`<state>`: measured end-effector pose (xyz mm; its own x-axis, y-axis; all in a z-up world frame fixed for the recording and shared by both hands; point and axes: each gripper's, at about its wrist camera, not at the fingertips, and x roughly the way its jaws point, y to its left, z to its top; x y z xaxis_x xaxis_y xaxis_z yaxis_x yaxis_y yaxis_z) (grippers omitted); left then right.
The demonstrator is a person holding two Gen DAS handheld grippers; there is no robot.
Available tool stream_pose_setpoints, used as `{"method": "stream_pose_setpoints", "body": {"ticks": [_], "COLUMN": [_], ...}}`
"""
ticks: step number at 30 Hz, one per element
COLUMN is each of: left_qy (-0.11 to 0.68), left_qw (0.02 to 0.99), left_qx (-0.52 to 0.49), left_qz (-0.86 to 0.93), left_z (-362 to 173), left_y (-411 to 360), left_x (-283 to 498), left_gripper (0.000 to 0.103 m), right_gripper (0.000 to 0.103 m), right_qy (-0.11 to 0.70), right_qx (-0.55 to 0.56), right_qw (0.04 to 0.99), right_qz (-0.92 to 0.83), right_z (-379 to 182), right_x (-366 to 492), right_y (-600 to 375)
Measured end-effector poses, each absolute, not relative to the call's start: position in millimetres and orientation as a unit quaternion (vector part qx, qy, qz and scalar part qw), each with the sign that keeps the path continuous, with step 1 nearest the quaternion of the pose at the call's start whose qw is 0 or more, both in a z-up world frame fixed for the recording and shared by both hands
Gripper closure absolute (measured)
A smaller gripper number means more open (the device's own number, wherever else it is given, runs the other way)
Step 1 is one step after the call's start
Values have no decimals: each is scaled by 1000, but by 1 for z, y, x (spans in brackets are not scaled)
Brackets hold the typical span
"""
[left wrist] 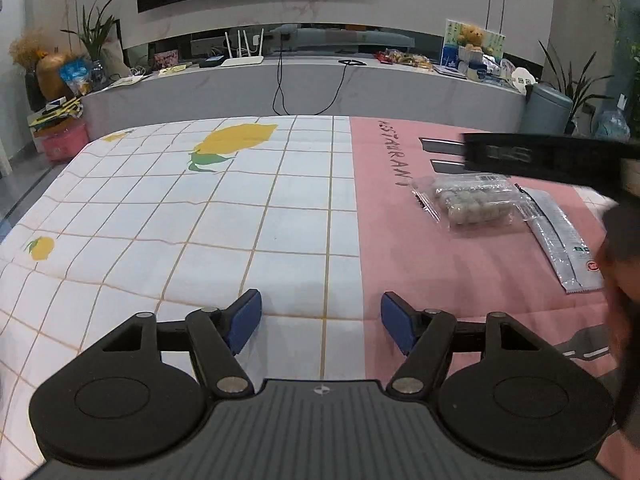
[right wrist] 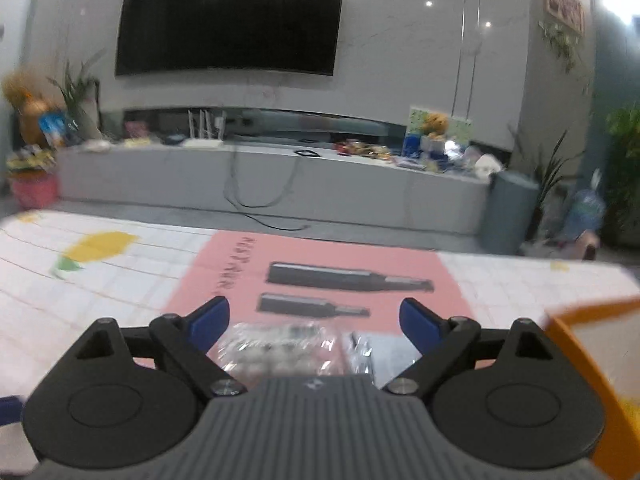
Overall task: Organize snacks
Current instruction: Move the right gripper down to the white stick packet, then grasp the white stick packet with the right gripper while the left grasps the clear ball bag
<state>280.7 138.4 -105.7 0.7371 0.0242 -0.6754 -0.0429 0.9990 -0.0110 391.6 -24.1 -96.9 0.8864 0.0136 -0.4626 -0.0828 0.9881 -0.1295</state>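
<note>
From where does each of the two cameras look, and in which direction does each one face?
Left wrist: on the left gripper, facing the TV wall over the tablecloth; open blue fingers show.
Right wrist: on the right gripper, tilted higher, above the clear snack bag; open fingers show.
Shared: clear snack bag, pink mat.

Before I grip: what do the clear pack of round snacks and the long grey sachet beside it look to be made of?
Clear pack of pale round snacks: thin glossy plastic film, likely; contents show through, with glare and crimped ends. Long grey sachet: smooth printed film, perhaps foil-lined; it looks opaque with a flat sealed edge.
</note>
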Motion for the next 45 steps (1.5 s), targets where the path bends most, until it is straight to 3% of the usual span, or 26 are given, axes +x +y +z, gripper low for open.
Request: {"method": "stream_pose_setpoints", "body": {"ticks": [10,14,21,26,29,33,41,45], "left_qy": [356,344,350,367,368,374,346,326], "left_qw": [934,939,935,928,922,917,935,945], "left_qx": [-21,-15,-47,-63,-96,-116,-37,-27], "left_qz": [16,15,18,27,67,77,67,-1], "left_z": [-107,-110,-105,-100,-98,-93,-58,-44], "left_y": [142,141,150,159,169,180,175,175], "left_x": [287,284,280,276,269,259,231,225], "left_gripper": [16,16,16,18,29,30,29,23], "right_gripper": [10,6,6,6,6,6,4,3], "right_qy": [327,356,396,385,376,372,357,319], "right_qx": [-97,26,14,0,-3,-14,-54,32], "right_qw": [939,931,917,923,927,927,921,936], "right_qz": [-50,-74,-41,-4,6,39,147,144], "right_z": [-129,-135,-129,-132,-134,-134,-131,-113], "right_x": [470,469,447,414,387,358,303,278], "right_y": [-22,-48,-50,-35,-25,-15,3,-30]}}
